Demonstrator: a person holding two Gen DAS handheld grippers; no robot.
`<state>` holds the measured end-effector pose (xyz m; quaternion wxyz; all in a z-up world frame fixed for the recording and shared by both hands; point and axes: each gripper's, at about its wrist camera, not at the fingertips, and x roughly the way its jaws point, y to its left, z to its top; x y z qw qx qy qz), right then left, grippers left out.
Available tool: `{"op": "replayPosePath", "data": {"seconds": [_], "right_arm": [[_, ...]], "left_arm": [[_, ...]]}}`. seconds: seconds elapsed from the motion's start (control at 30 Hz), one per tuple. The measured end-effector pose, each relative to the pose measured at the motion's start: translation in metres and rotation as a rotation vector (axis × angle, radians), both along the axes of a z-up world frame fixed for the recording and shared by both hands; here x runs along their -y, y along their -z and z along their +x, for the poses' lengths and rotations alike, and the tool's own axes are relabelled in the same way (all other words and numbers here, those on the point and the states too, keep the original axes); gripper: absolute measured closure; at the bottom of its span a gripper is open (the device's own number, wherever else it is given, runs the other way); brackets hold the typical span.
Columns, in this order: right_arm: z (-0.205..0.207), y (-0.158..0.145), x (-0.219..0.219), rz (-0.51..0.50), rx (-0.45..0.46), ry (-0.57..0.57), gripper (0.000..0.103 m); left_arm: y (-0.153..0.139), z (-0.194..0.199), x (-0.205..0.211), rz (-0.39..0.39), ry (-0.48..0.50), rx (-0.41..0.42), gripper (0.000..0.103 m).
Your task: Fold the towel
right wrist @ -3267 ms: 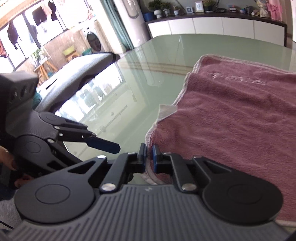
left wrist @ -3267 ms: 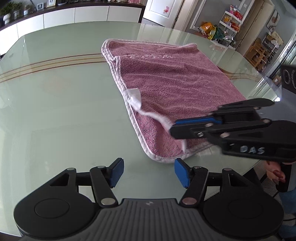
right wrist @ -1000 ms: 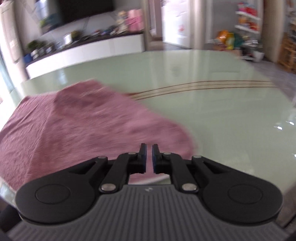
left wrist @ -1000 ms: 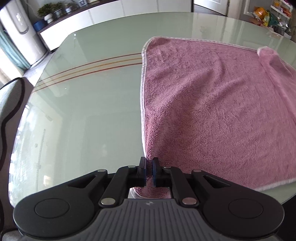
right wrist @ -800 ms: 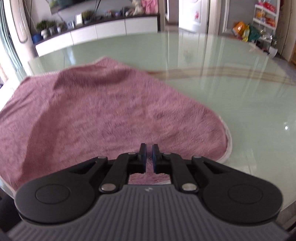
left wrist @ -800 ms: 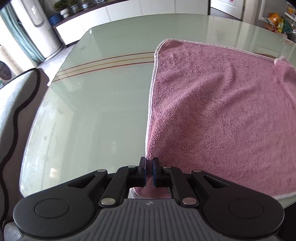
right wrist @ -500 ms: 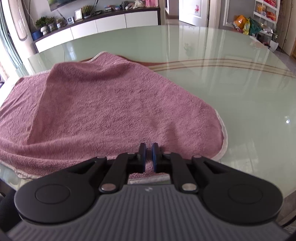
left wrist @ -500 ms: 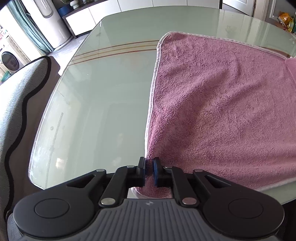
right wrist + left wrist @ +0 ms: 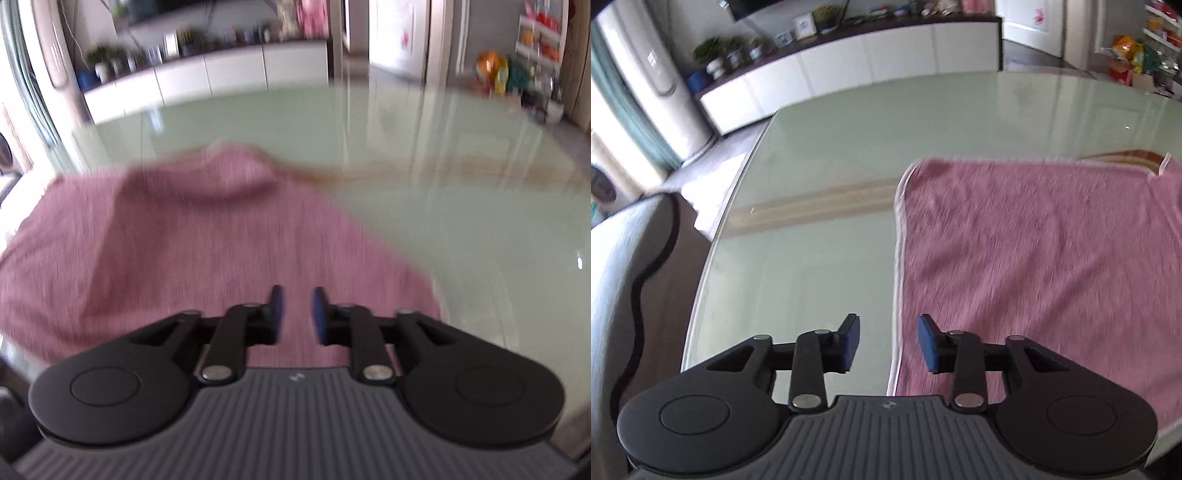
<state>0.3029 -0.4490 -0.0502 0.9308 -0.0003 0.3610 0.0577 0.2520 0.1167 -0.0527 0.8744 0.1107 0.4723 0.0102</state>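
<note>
The glass table fills both views, pale green and glossy, with a brown stripe running across it. Spread on it lies the pink towel, flat in the left wrist view, its white-trimmed left edge running straight away from the camera and its near edge hanging at the table rim. In the right wrist view the towel is blurred, with a soft hump near its far side, so it is not yet smooth all over.

Now the tools. The left gripper has just been opening, its jaws standing well apart with nothing between them; the trimmed edge passes below the gap, untouched. The right gripper has just been opening too, a narrower gap, hovering clear above the towel's near right part, pads pressing on nothing.

Both corners look released. For the next fold, the towel stretches ahead of both grippers, left tool nearest the left edge, right tool nearest the rounded right corner.
</note>
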Motion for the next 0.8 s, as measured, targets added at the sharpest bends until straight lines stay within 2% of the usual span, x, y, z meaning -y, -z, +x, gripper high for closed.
{"op": "replayPosePath", "data": {"seconds": [0.17, 0.27, 0.4, 0.5, 0.67, 0.7, 0.73, 0.77, 0.8], "right_arm": [[0.071, -0.002, -0.013, 0.000, 0.015, -0.056, 0.071], [0.122, 0.010, -0.026, -0.006, -0.006, -0.097, 0.071], [0.162, 0.022, -0.037, 0.008, -0.054, -0.165, 0.069], [0.175, 0.028, -0.043, 0.023, -0.082, -0.216, 0.061], [0.177, 0.043, -0.056, -0.007, -0.115, -0.279, 0.063], [0.176, 0.046, -0.058, -0.015, -0.118, -0.285, 0.066], [0.174, 0.046, -0.059, -0.008, -0.121, -0.289, 0.076], [0.173, 0.046, -0.060, -0.001, -0.123, -0.293, 0.081], [0.171, 0.046, -0.061, 0.004, -0.124, -0.296, 0.090]], "left_arm": [[0.024, 0.069, 0.026, 0.072, 0.091, 0.029, 0.050], [0.040, 0.107, 0.033, 0.070, 0.137, 0.037, 0.050], [0.055, 0.133, 0.037, 0.067, 0.190, 0.021, 0.050], [0.066, 0.144, 0.033, 0.086, 0.223, 0.001, 0.050], [0.069, 0.152, 0.026, 0.054, 0.248, 0.002, 0.051], [0.069, 0.152, 0.026, 0.047, 0.248, 0.002, 0.056], [0.069, 0.153, 0.025, 0.033, 0.250, -0.001, 0.061], [0.069, 0.154, 0.025, 0.008, 0.256, -0.007, 0.077], [0.069, 0.154, 0.025, -0.021, 0.265, -0.019, 0.093]]}}
